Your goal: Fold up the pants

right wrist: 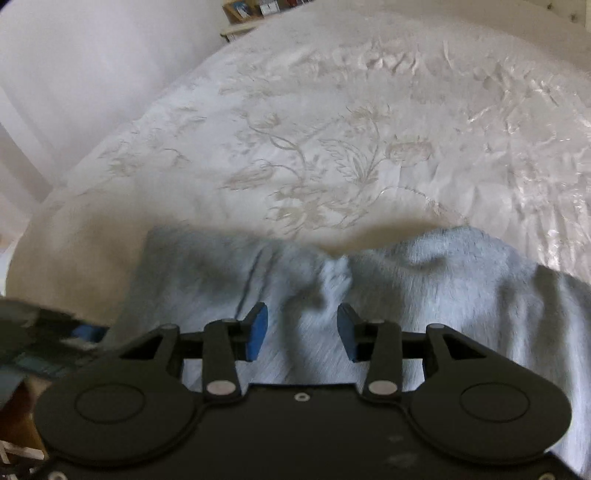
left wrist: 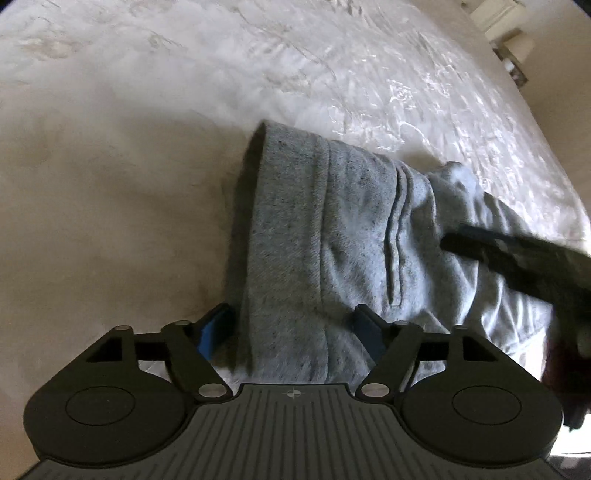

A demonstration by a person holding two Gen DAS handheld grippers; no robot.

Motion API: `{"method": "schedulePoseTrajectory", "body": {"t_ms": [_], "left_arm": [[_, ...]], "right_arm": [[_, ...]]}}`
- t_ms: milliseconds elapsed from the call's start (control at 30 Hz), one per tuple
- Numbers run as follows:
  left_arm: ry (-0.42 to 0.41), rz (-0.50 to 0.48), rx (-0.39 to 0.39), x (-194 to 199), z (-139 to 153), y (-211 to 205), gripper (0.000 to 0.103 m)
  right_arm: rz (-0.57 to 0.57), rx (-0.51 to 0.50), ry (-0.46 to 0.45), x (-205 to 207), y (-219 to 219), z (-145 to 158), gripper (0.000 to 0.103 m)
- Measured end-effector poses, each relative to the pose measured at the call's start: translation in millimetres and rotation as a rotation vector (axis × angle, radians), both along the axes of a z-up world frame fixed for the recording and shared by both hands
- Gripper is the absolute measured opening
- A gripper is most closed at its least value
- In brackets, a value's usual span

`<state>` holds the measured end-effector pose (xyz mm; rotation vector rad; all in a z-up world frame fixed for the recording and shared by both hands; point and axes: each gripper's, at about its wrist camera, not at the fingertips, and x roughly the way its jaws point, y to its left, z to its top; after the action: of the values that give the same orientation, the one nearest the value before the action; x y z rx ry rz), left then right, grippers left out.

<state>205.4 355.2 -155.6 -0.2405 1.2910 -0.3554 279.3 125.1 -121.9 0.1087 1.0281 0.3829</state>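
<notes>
**Grey pants on the bed, both grippers loosened above the cloth**

The grey pants point(left wrist: 332, 236) lie bunched on a cream bedspread point(left wrist: 184, 92) with a pale stitched flower pattern. In the left wrist view the cloth forms a thick folded band running from a rounded edge at the far end down toward the camera, with a long seam or pocket line along its right part and looser, lighter folds spreading to the right.

The left gripper point(left wrist: 293, 330) points steeply down at the near end of this band. Its blue-padded fingers point(left wrist: 210, 332) stand wide apart, one on each side of the fold; the cloth passes between them, yet the pads do not press on it. At the right of the same view the right gripper point(left wrist: 517, 258) shows as a dark blurred shape over the lighter folds.

In the right wrist view, which is smeared by motion, the pants point(right wrist: 443, 288) fill the near half, with a small raised tuft of cloth at the middle of their far edge. The right gripper point(right wrist: 302, 330) hangs over the fabric with its blue pads point(right wrist: 258, 332) partly spread and nothing pinched between them. The left gripper point(right wrist: 55, 339) appears blurred at the near left. Beyond the far edge of the bed stands a shelf point(right wrist: 251, 14) with small items, too blurred to identify
</notes>
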Motion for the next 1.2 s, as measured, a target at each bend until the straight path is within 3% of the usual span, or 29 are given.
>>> {"method": "schedulePoseTrajectory", "body": {"t_ms": [300, 433, 467, 500, 533, 567, 667, 833, 900, 1000, 1100, 1200], "left_arm": [[0.045, 0.057, -0.143, 25, -23, 1, 0.078], [0.13, 0.251, -0.268, 30, -33, 18, 0.077], [0.15, 0.29, -0.29, 29, -35, 22, 0.074], [0.165, 0.315, -0.301, 29, -36, 25, 0.061], [0.17, 0.32, -0.283, 27, -35, 25, 0.052], [0.162, 0.31, -0.249, 25, -32, 24, 0.033], [0.089, 0.291, -0.222, 8, -15, 18, 0.019], [0.013, 0.31, -0.218, -29, 31, 23, 0.016], [0.041, 0.336, -0.192, -39, 22, 34, 0.009], [0.087, 0.403, -0.186, -40, 1, 48, 0.011], [0.005, 0.319, -0.138, -36, 16, 40, 0.014], [-0.073, 0.254, -0.075, -43, 35, 41, 0.014]], "right_arm": [[0.113, -0.045, -0.009, -52, 45, 10, 0.044], [0.098, -0.042, 0.019, -59, 53, 8, 0.045], [0.102, -0.045, 0.023, -61, 56, 7, 0.045], [0.11, -0.049, 0.027, -62, 60, 6, 0.046], [0.115, -0.051, 0.029, -62, 63, 4, 0.046], [0.117, -0.051, 0.031, -63, 66, 3, 0.046], [0.092, -0.035, 0.049, -63, 73, -4, 0.046], [0.131, 0.029, 0.044, -76, 89, 4, 0.045], [0.187, 0.02, 0.027, -83, 104, 6, 0.048], [0.258, 0.021, 0.081, -84, 122, -9, 0.051], [0.291, -0.003, 0.064, -84, 126, -8, 0.049], [0.227, 0.043, 0.032, -79, 101, 13, 0.048]]}}
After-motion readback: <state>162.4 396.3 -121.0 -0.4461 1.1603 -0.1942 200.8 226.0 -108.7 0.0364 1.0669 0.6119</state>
